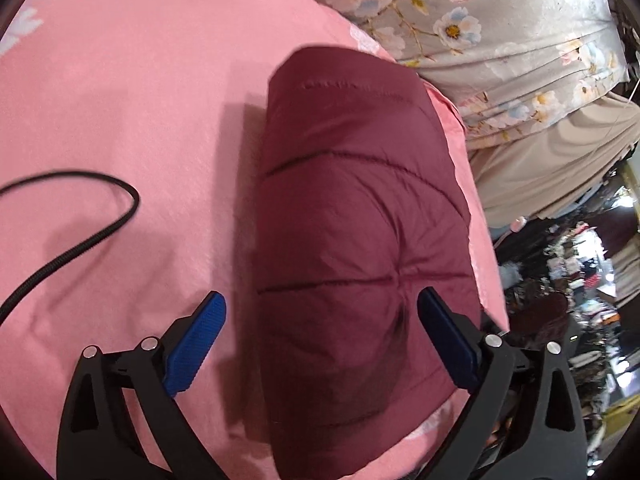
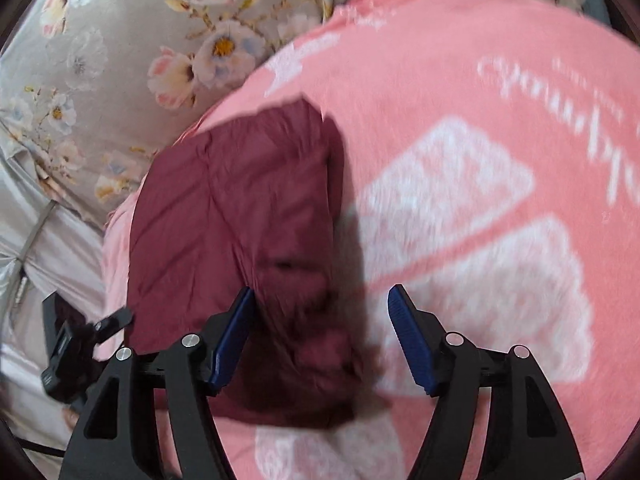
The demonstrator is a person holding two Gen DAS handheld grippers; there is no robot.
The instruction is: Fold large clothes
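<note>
A dark red quilted puffer garment (image 1: 356,216) lies folded into a thick oblong bundle on a pink blanket (image 1: 132,112). My left gripper (image 1: 322,300) hovers over the bundle's near half with its blue fingers (image 1: 200,340) spread wide, not pressing on the fabric. In the right wrist view the same red bundle (image 2: 236,216) lies left of centre. My right gripper (image 2: 320,294) stands open above the bundle's right edge, its left finger over the red fabric, its right finger (image 2: 412,340) over the pink blanket (image 2: 460,80). Neither holds anything.
A black cable (image 1: 80,240) loops across the pink blanket at the left. Grey floral bedding (image 1: 500,40) borders the blanket, also seen as floral bedding (image 2: 100,80) in the right view. The other gripper's black body (image 2: 76,348) shows at lower left. A cluttered area (image 1: 580,300) lies beyond the bed edge.
</note>
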